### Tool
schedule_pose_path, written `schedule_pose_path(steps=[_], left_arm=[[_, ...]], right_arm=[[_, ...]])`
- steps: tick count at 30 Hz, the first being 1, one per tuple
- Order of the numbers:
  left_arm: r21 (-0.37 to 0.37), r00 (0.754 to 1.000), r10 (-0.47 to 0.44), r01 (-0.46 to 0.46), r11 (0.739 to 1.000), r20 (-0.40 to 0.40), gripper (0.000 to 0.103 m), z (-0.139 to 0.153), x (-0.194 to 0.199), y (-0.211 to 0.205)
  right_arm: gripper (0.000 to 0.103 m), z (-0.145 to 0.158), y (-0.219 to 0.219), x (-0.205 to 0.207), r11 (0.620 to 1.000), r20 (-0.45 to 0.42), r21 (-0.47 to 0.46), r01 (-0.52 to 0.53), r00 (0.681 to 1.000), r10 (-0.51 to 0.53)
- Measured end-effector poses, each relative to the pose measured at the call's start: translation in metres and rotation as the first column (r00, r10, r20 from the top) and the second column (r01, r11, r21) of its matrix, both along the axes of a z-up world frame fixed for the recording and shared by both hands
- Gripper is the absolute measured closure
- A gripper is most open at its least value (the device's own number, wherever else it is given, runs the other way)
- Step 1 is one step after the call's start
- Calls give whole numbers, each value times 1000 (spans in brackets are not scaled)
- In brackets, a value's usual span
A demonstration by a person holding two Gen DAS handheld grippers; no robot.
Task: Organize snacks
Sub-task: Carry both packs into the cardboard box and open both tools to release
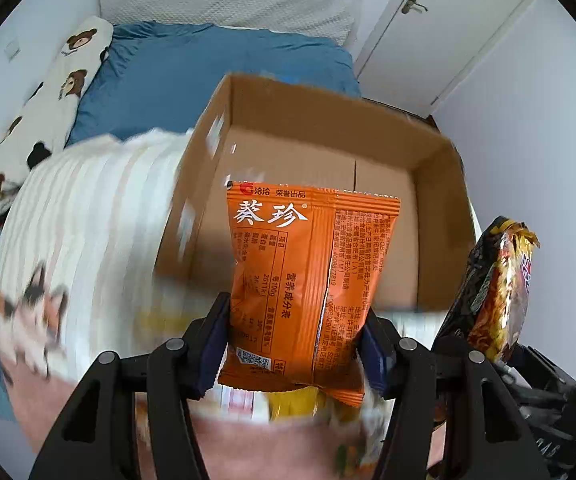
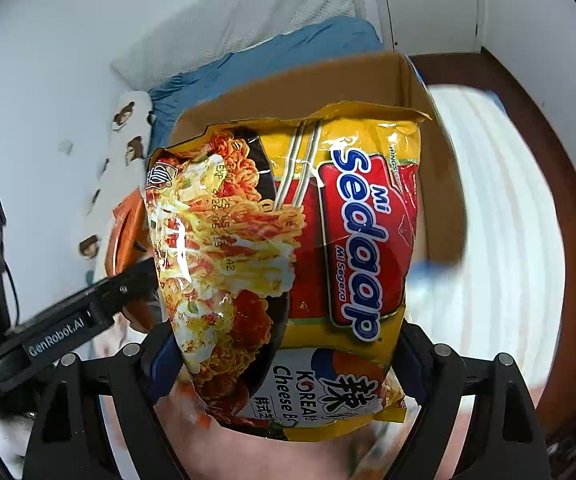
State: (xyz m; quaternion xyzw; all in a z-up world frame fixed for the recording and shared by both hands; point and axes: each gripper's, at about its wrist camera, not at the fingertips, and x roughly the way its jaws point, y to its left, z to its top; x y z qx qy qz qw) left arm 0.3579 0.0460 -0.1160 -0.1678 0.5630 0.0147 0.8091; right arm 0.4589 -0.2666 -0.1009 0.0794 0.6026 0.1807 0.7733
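Gleaming orange packet (image 1: 304, 276), white lettering

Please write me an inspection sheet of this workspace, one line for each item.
Surface: striped blanket on a bed.
Job's things: orange packet, noodle packet, open cardboard box, inside looks bare.
Clutter: blurred packets below.
Grippers: left gripper shut on orange packet; right gripper shut on noodle packet.
Cables: black cable at left edge.
Surroundings: blue bedding, bear pillow, white door.
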Motion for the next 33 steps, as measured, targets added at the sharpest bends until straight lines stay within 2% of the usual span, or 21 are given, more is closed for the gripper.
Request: schedule_pose_path(steps=[4,9,12,14,15,18,20,21,22,23,24,30,33], left_arm=[[-15,998,-1,0,1000,-61,47,-24,81,5],[-8,989,-26,25,1000,-144,47,-64,137,7],[-4,982,-38,38,999,-187,47,-87,163,8],[-6,977,-40,40,999,-212,47,-100,172,10],[-8,975,-42,42,999,-220,47,-103,174,10],[-12,970,-56,55,998,-237,47,-111,175,10],[-2,969,-68,69,998,-239,45,-115,177,9],[5,969,-70,74,997,-235,42,-115,176,9],[12,971,-76,81,997,-226,26,-115,174,9],[14,972,-78,83,996,-220,7,-114,173,9],[12,973,-79,83,996,-215,3,-114,172,10],[10,980,-81,84,996,-181,2,-102,165,16],[21,982,-86,91,996,-167,2,-95,169,14]], right_arm=[[14,-29,18,80,999,-61,-35,-24,998,22],[14,-81,42,143,992,-133,-112,-49,991,34],[14,-98,42,173,988,-173,-139,-70,984,45],[14,-109,52,180,984,-191,-160,-77,980,45],[14,-114,68,170,982,-195,-172,-79,980,45],[14,-128,80,184,976,-213,-196,-90,976,47],[14,-132,93,174,974,-225,-209,-92,973,44],[13,-121,96,169,972,-226,-215,-90,973,41],[12,-121,97,170,971,-220,-223,-86,975,35],[6,-113,94,166,971,-208,-225,-78,978,31],[4,-111,95,166,972,-199,-223,-71,980,26],[4,-100,99,161,974,-180,-216,-64,983,25],[4,-85,95,151,976,-168,-209,-55,986,19]])
